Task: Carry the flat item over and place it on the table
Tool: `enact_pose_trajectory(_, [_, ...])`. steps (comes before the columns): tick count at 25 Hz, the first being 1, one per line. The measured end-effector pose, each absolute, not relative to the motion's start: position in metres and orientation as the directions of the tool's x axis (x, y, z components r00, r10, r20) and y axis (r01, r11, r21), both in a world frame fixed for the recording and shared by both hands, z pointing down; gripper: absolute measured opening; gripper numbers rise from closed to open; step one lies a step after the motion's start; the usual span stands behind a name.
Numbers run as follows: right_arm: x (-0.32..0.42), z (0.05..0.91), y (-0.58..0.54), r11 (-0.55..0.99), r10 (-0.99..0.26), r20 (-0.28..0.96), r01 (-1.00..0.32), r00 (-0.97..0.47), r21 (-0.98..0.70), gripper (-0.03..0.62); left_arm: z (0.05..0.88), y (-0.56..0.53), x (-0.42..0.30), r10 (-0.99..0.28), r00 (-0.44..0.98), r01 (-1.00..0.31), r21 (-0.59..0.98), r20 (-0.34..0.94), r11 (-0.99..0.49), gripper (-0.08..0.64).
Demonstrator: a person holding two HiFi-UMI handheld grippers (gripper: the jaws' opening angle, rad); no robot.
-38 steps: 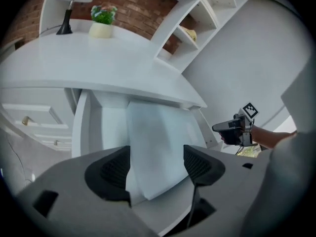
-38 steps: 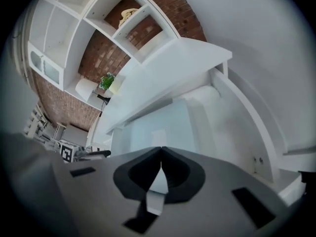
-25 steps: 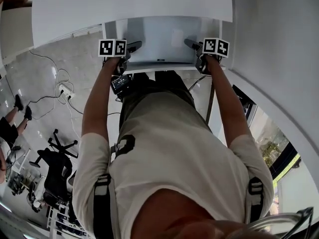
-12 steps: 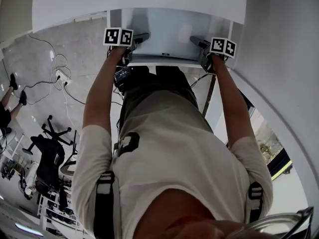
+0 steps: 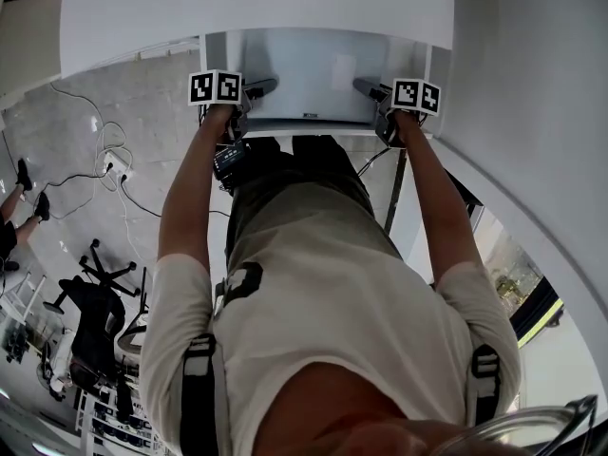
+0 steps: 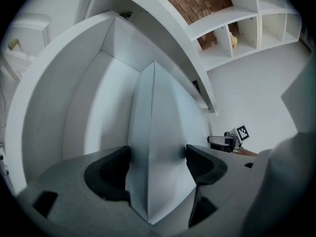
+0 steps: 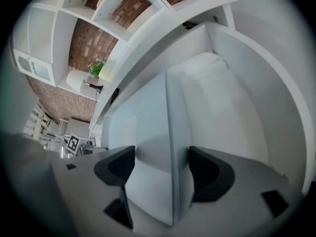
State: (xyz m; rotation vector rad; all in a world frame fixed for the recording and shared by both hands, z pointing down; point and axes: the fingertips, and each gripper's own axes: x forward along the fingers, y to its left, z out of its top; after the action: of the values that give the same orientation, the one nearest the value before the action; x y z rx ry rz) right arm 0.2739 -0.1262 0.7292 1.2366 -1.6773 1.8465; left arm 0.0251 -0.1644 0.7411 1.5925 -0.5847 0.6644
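Observation:
The flat item is a thin silver-grey slab held out in front of me, at the near edge of the white table; whether it rests on the table I cannot tell. My left gripper is at its near left corner. In the left gripper view the slab stands edge-on and fills the gap of the left gripper, both pads against it. My right gripper is at the near right corner. The right gripper has just been closing its jaws on the slab, and both pads touch it.
Below the table are a dark table leg, loose cables with a power strip and an office chair on the floor at left. Another person's feet show at the far left. White shelves and a brick wall stand beyond.
The head view has swayed a little. Both grippers stay at the slab's near corners, and the slab keeps its place by the table edge.

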Motion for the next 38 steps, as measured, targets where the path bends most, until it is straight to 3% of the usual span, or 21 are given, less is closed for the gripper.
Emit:
enact_pose_trajectory(10, [0.268, 0.687, -0.123, -0.161, -0.303, 0.773, -0.77, -0.557, -0.618, 0.336, 0.695, -0.155, 0.018, 0.032, 0.72, -0.68, 0.713, 0.694, -0.171, 0.362])
enact_pose_trajectory(24, [0.248, 0.629, -0.108, -0.096, -0.335, 0.736, -0.755, -0.589, -0.648, 0.331, 0.637, -0.135, -0.005, -0.049, 0.78, -0.623, 0.768, 0.624, -0.15, 0.362])
enact_pose_trajectory(32, [0.224, 0.581, -0.098, 0.0, -0.38, 0.702, -0.759, -0.602, -0.651, 0.331, 0.594, -0.117, -0.03, -0.121, 0.797, -0.603, 0.77, 0.591, -0.208, 0.362])
enact_pose_trajectory(38, [0.197, 0.536, -0.107, 0.082, -0.46, 0.634, -0.741, -0.622, -0.667, 0.327, 0.554, -0.125, -0.059, -0.243, 0.806, -0.589, 0.771, 0.539, -0.244, 0.362])
